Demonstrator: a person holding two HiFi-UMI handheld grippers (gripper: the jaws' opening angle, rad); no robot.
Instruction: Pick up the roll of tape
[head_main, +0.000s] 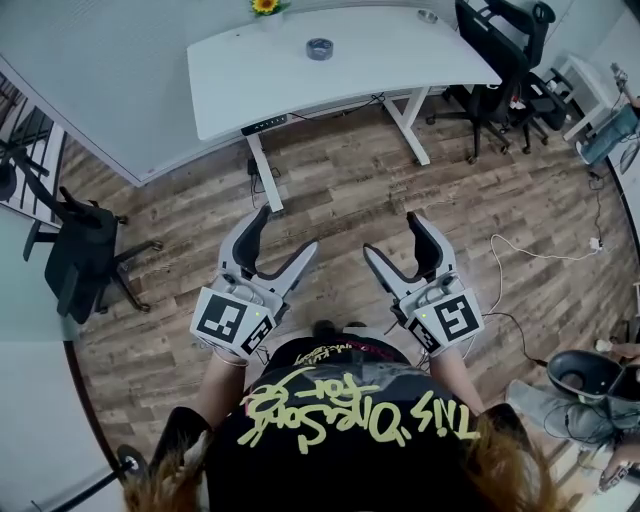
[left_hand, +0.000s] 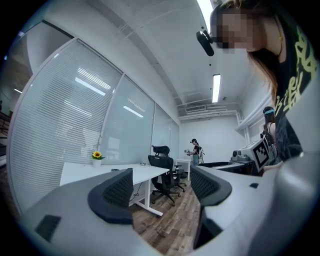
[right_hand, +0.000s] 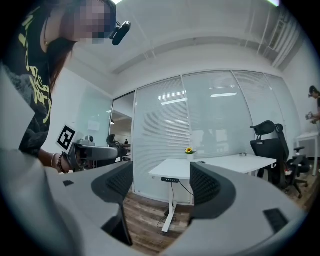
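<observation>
Head view: the roll of tape (head_main: 319, 48) lies on the white tabletop (head_main: 400, 60), well apart from the left claw (head_main: 285, 235) and right claw (head_main: 393, 238), both released and empty.

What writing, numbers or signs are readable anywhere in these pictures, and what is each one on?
"This One's for": yellow graffiti lettering on the person's black shirt, upside down in the head view; the rest is unreadable.
Small red print at the shirt's collar: too small to read.
Cubes of the left gripper and right gripper: black-and-white square markers, no letters.
</observation>
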